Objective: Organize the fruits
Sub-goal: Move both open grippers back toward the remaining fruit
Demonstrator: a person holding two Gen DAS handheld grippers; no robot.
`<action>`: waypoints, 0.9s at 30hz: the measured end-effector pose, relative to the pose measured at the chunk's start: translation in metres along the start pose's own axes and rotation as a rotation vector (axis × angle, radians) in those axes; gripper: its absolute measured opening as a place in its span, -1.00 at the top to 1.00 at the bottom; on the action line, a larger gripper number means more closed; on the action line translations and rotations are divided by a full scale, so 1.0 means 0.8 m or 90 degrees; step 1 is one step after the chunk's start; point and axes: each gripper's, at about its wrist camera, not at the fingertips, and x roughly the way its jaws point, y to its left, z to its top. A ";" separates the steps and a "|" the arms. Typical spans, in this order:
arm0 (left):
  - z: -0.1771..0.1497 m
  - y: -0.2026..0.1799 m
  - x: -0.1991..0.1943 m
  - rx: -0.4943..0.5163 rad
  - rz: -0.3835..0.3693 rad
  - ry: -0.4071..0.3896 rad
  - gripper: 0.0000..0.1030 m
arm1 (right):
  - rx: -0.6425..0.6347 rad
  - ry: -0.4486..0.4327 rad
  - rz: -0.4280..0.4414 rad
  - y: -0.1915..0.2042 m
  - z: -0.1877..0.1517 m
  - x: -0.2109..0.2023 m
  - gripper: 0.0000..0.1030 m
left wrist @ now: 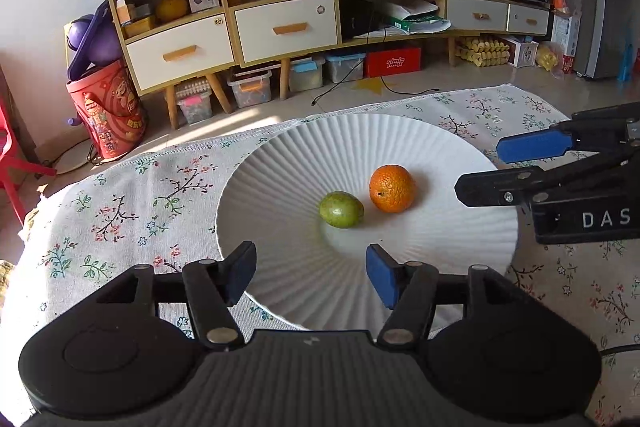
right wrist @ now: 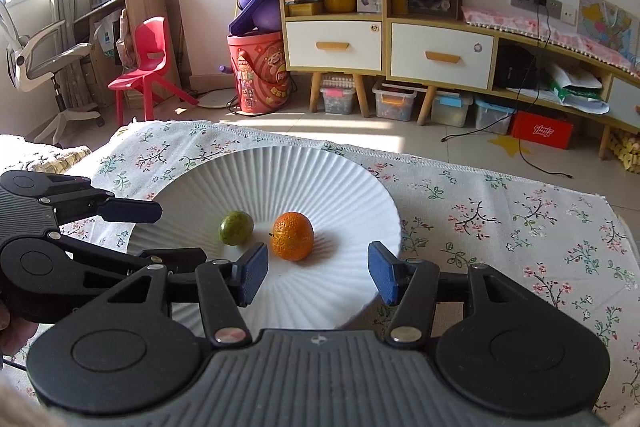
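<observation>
A white ribbed plate (left wrist: 280, 167) (right wrist: 320, 171) sits on a floral tablecloth. In it lie a green fruit (left wrist: 341, 209) (right wrist: 236, 227) and an orange (left wrist: 391, 188) (right wrist: 292, 235), close together, not touching. My left gripper (left wrist: 311, 273) is open and empty, over the plate's near rim, short of the green fruit. My right gripper (right wrist: 318, 273) is open and empty, just short of the orange. Each gripper also shows in the other view: the right one (left wrist: 480, 167) at the plate's right edge, the left one (right wrist: 176, 233) at its left edge.
The floral tablecloth (left wrist: 132, 195) (right wrist: 500, 219) covers the table, whose far edge lies just beyond the plate. Past it are a floor, a wooden cabinet with drawers (left wrist: 280, 27) (right wrist: 400, 43), a red bucket (right wrist: 260, 71) and a red chair (right wrist: 144, 67).
</observation>
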 end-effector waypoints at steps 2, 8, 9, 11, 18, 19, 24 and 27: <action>-0.002 0.000 -0.007 -0.003 -0.001 0.000 -0.02 | 0.001 -0.002 -0.004 0.000 -0.001 -0.007 -0.07; -0.011 0.005 -0.029 -0.033 -0.004 -0.002 -0.22 | 0.002 -0.007 -0.010 0.007 -0.006 -0.026 -0.22; -0.013 0.007 -0.033 -0.037 -0.006 -0.003 -0.23 | 0.001 -0.006 -0.012 0.008 -0.006 -0.029 -0.26; -0.016 0.010 -0.040 -0.043 -0.005 -0.002 -0.29 | 0.001 -0.005 -0.015 0.011 -0.009 -0.033 -0.29; -0.027 0.015 -0.063 -0.059 -0.008 -0.007 -0.46 | -0.011 0.004 -0.019 0.022 -0.020 -0.049 -0.42; -0.028 0.016 -0.065 -0.062 -0.010 -0.007 -0.50 | -0.011 0.005 -0.018 0.024 -0.022 -0.052 -0.44; -0.043 0.023 -0.079 -0.087 -0.014 -0.006 -0.65 | -0.011 0.008 -0.011 0.030 -0.029 -0.063 -0.59; -0.054 0.024 -0.085 -0.097 -0.013 -0.003 -0.71 | -0.014 0.005 -0.008 0.035 -0.034 -0.068 -0.67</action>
